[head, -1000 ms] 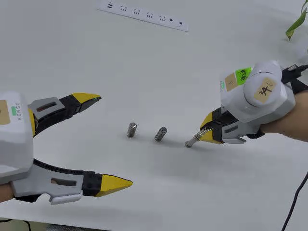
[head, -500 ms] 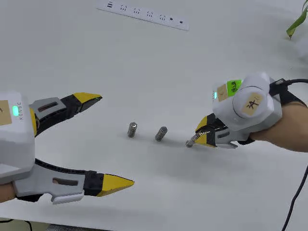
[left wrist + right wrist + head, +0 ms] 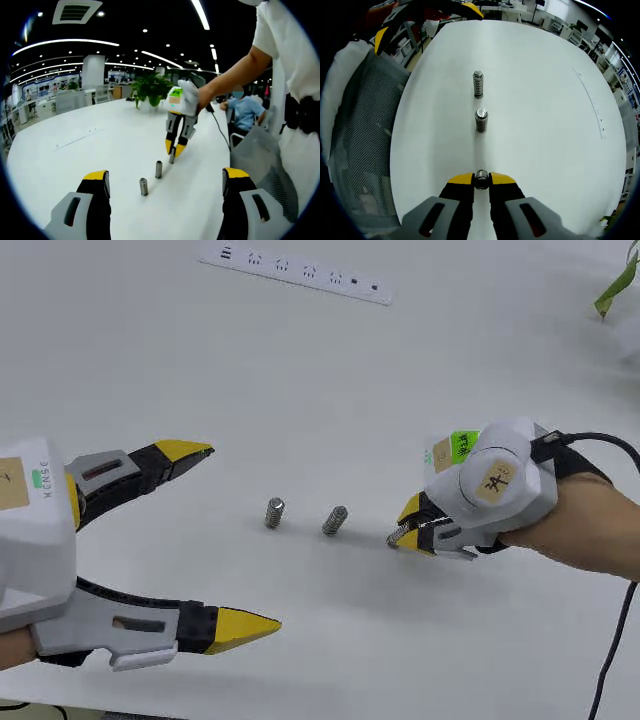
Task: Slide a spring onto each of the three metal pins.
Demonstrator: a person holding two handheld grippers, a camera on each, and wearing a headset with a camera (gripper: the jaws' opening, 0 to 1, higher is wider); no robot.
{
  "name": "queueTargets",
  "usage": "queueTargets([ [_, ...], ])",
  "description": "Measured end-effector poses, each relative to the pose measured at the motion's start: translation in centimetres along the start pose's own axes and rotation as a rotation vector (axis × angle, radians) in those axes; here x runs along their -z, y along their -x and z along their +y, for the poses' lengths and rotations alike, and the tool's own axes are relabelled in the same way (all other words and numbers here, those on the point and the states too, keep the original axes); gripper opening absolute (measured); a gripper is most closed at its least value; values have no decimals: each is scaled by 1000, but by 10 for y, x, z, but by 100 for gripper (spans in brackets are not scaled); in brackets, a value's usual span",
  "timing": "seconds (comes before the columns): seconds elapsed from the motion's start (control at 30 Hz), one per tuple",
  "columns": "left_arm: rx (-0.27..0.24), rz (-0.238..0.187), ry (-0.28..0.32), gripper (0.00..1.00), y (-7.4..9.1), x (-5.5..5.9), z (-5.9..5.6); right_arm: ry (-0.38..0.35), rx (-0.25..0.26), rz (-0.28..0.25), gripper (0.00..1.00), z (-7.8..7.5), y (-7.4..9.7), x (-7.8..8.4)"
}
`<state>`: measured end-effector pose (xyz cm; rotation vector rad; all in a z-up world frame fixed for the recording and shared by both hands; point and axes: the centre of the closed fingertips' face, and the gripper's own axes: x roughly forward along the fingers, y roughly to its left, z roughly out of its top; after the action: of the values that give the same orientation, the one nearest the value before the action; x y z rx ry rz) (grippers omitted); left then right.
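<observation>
Two pins point(image 3: 275, 511) already carry springs; right claw point(image 3: 405, 528), clamped on the third spring point(image 3: 397, 535), should lower it straight and upright; left claw point(image 3: 240, 536) stands apart.

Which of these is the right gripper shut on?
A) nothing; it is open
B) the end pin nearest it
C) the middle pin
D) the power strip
B: in the right gripper view the right gripper pinches the end pin between its yellow tips, while the middle pin and far pin stand free ahead.
</observation>
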<state>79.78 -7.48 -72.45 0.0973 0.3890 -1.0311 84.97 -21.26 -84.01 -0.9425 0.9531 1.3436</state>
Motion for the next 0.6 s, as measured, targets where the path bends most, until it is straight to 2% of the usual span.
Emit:
queueTargets([
  [0.27, 1, 0, 3, 94, 0, 0, 0, 2, -1, 7, 12, 1, -7, 3],
  [0.6, -2, 1, -1, 94, 1, -1, 0, -3, -2, 1, 14, 2, -7, 2],
])
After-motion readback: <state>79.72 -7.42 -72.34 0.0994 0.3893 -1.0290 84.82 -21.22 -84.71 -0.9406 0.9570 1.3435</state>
